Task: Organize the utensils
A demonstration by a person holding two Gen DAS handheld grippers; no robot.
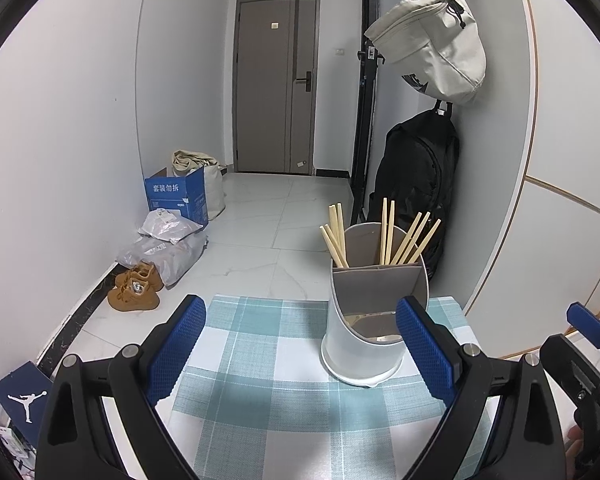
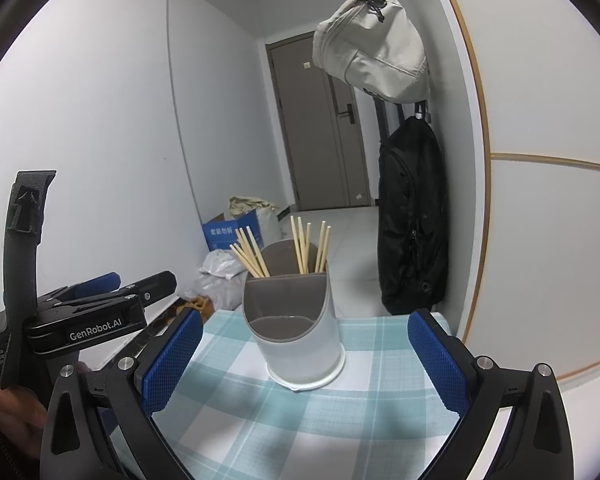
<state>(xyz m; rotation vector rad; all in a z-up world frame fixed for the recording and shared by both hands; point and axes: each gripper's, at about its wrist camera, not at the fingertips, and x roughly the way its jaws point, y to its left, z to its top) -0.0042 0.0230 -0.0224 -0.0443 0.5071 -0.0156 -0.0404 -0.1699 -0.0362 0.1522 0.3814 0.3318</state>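
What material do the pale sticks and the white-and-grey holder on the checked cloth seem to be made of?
The pale tan chopsticks look like bamboo or light wood: matte, uniform straw colour, square-cut ends. The white cylindrical utensil holder with grey insert appears to be plastic: smooth, slightly glossy moulded wall, thin rim. The teal-and-white checked cloth shows a fine weave, so probably fabric, possibly woven vinyl.

Holder point(image 2: 296, 336) blocks the far cloth point(image 2: 284, 432); near cloth seems open.

Wooden chopsticks point(image 1: 404, 240), matt, perhaps plastic, holder point(image 1: 364, 320)
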